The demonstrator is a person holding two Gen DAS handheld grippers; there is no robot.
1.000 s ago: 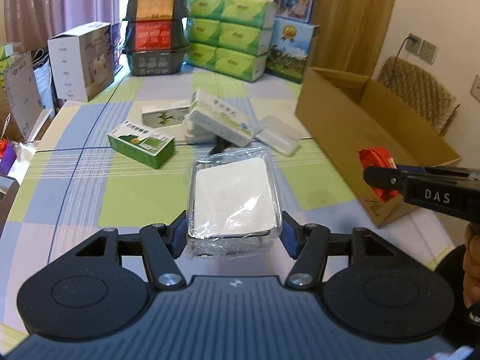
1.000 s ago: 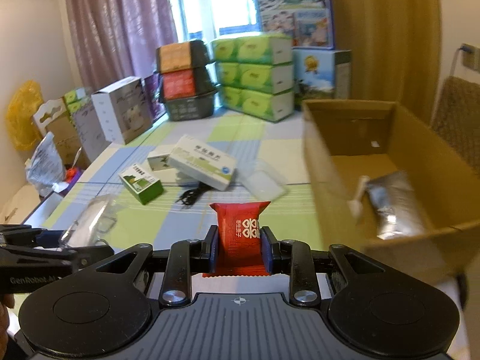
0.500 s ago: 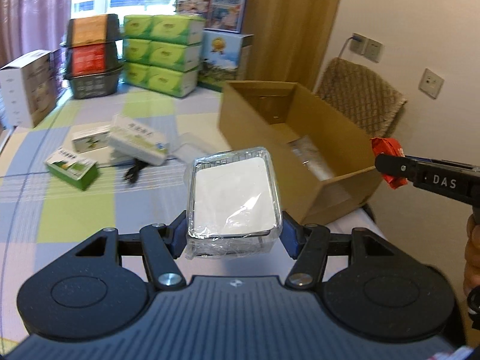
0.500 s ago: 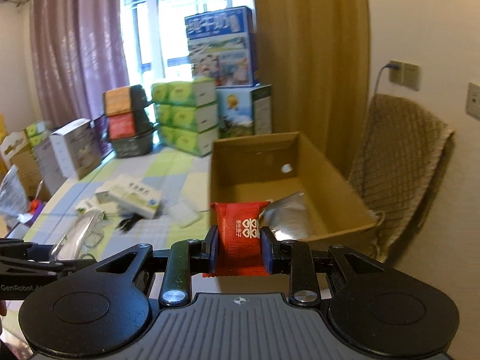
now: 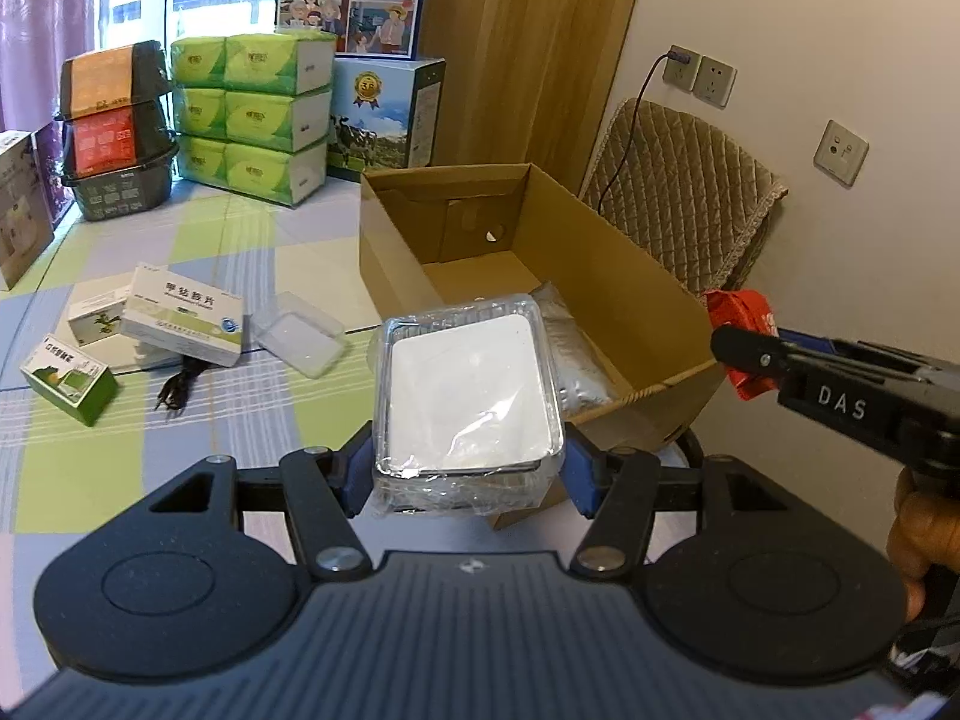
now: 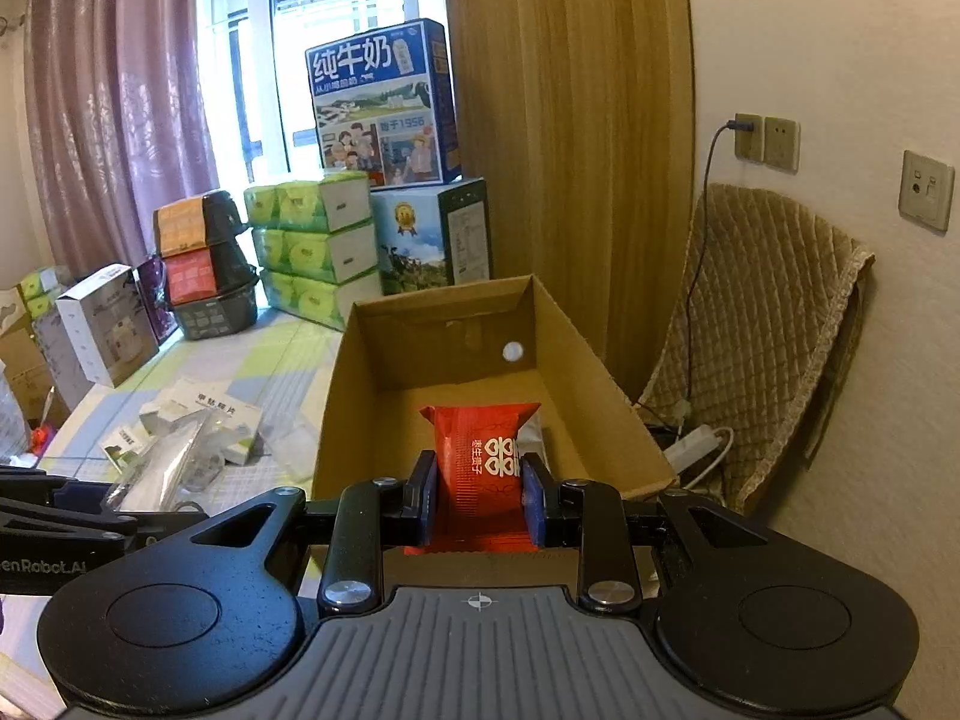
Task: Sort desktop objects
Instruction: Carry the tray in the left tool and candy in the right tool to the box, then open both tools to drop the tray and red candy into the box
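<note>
Cardboard box (image 6: 456, 360) stands ahead. Right tongs (image 6: 478, 495) grip red packet (image 6: 483, 462) over its near rim; left tongs (image 5: 465, 468) clamp wrapped white tray (image 5: 465, 390) just left. Next: advance over box, release.

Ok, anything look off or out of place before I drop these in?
Nothing damaged or spilled. Only the medicine boxes lie in a loose pile, one leaning on another, beside a black cable. Carton sits upright and open.
</note>
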